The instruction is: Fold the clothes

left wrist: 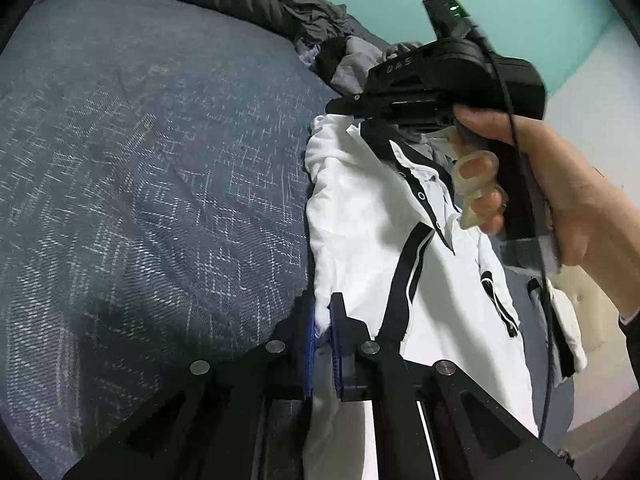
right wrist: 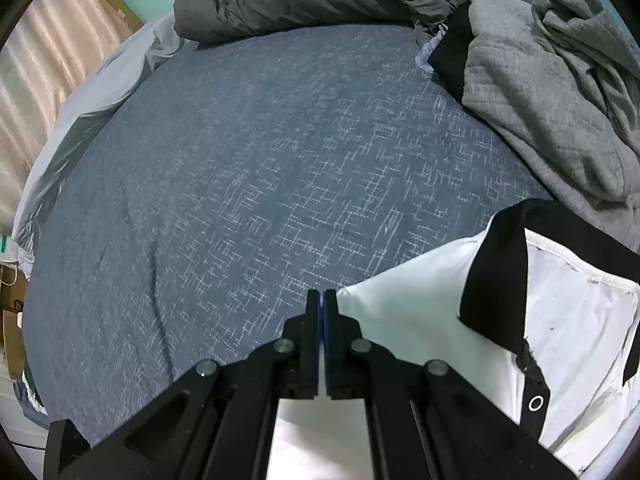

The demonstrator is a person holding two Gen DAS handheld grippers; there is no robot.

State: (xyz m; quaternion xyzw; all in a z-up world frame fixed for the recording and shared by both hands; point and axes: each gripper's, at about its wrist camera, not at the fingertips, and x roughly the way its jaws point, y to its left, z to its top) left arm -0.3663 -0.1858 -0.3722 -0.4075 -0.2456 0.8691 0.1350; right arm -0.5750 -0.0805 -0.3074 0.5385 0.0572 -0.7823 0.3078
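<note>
left gripper (left wrist: pixel 323 328) pinching white polo shirt (left wrist: pixel 368 216) edge; right gripper (right wrist: pixel 322 312) clamped on shirt shoulder, above blue bedspread (right wrist: pixel 240 160); grey clothes pile (right wrist: pixel 560 80) far right.

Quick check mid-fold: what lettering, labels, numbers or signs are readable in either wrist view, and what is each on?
"DAS" – raised letters on the black body of the right gripper, seen in the left wrist view; anything after those letters is hidden.
White shirt: no print or label readable; its snap buttons are plain.
Blue bedspread, grey clothes: no text.
</note>
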